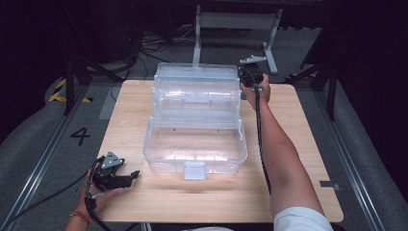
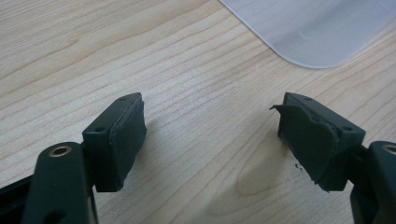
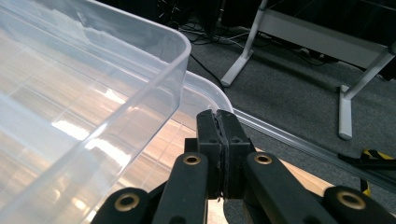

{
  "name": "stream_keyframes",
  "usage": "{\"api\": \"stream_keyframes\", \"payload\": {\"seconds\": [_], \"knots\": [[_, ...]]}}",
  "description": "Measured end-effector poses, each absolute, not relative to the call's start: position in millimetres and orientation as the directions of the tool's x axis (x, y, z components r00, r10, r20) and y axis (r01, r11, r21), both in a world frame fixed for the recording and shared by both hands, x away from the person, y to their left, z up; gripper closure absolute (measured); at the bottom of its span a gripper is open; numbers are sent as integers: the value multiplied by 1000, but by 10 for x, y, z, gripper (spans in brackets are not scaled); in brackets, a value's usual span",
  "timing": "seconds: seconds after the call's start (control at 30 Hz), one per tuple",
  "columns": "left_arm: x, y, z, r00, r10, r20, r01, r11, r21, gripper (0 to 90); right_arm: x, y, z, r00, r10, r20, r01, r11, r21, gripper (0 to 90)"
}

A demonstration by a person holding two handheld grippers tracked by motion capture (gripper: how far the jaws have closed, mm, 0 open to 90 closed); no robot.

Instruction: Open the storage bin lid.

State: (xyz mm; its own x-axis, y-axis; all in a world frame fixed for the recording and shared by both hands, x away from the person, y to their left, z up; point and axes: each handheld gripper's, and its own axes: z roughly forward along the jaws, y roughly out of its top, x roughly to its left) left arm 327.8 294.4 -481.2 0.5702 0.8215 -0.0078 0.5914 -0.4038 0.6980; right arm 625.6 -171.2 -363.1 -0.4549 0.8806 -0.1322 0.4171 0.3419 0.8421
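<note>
A clear plastic tiered box [image 1: 195,120] stands open in the middle of the wooden table [image 1: 293,144], its trays stepped up toward the far side. My right gripper [image 1: 244,77] is at the box's far right corner, just beside the top tray's rim. In the right gripper view its pads [image 3: 219,126] are shut flat together with nothing between them, next to the clear tray wall [image 3: 93,93]. My left gripper [image 1: 134,176] rests low at the table's near left, open and holding nothing. In the left gripper view [image 2: 210,135] one pad [image 2: 306,140] is frayed, and a box corner [image 2: 317,32] lies ahead.
A white metal frame with feet [image 1: 235,21] stands on the grey floor beyond the table, also behind the right gripper [image 3: 345,51]. Cables lie on the floor at the back left [image 1: 144,45]. A floor rail [image 1: 43,159] and a painted "4" [image 1: 80,135] are to the left.
</note>
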Motion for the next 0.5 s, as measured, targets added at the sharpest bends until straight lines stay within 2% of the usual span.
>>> {"api": "stream_keyframes", "payload": {"seconds": [0.5], "knots": [[3278, 2945, -4811, 570, 821, -7, 592, -405, 697, 237, 6026, -1876, -3484, -466, 867, -177, 375, 375, 848, 861]]}}
